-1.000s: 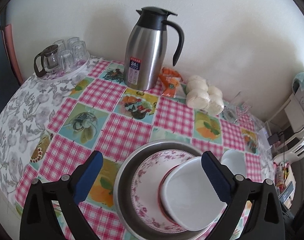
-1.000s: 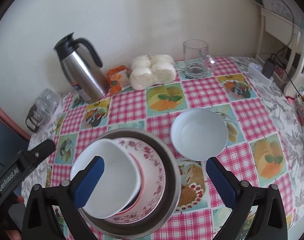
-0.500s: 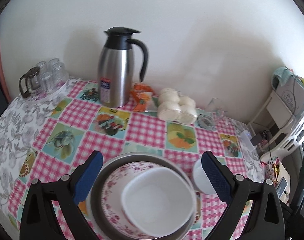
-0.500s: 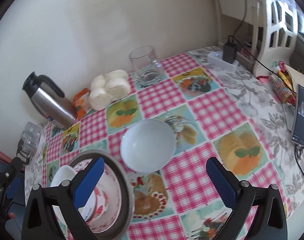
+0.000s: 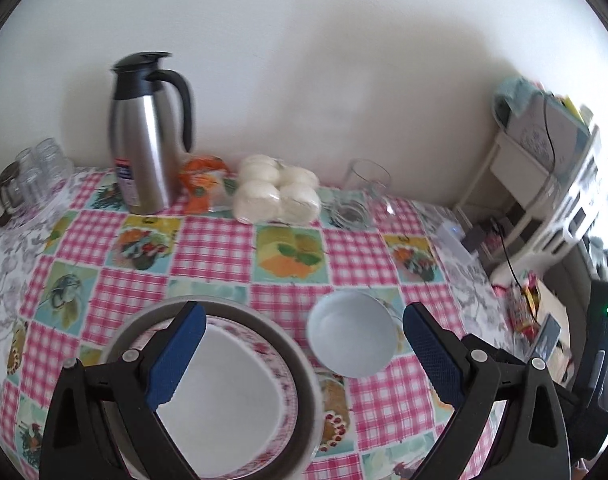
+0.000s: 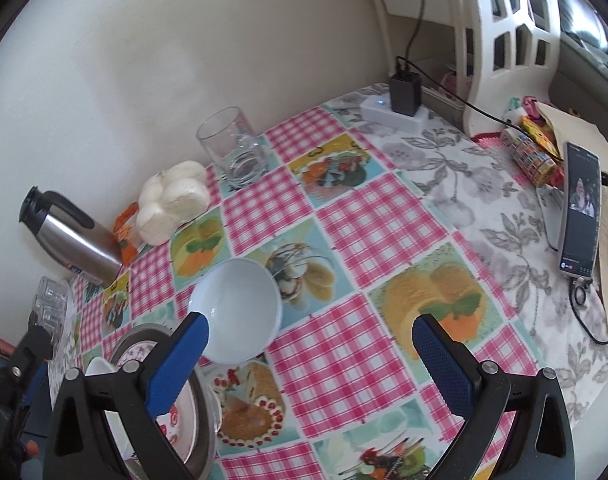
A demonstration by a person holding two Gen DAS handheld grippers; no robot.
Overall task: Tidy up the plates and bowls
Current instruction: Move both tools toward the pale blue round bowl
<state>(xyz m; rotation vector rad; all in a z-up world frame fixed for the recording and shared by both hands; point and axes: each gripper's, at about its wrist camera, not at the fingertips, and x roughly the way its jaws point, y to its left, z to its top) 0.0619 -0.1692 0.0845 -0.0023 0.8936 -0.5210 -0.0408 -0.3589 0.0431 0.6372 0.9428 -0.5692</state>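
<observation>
Left gripper (image 5: 299,322) spread wide, holding nothing, above table (image 5: 356,258). Right gripper (image 6: 310,338) also spread, empty. Metal tray (image 5: 304,364) on checked cloth carries floral plate (image 5: 277,362) with white bowl (image 5: 227,392) inside. 2nd white bowl (image 5: 352,338) stands alone just right of tray. Steel jug (image 5: 143,136), buns (image 5: 275,194), glass (image 5: 364,184) along wall.

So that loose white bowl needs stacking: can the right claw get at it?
Probably yes: the right claw is open, the white bowl sits alone on the cloth just ahead, nothing between.
</observation>
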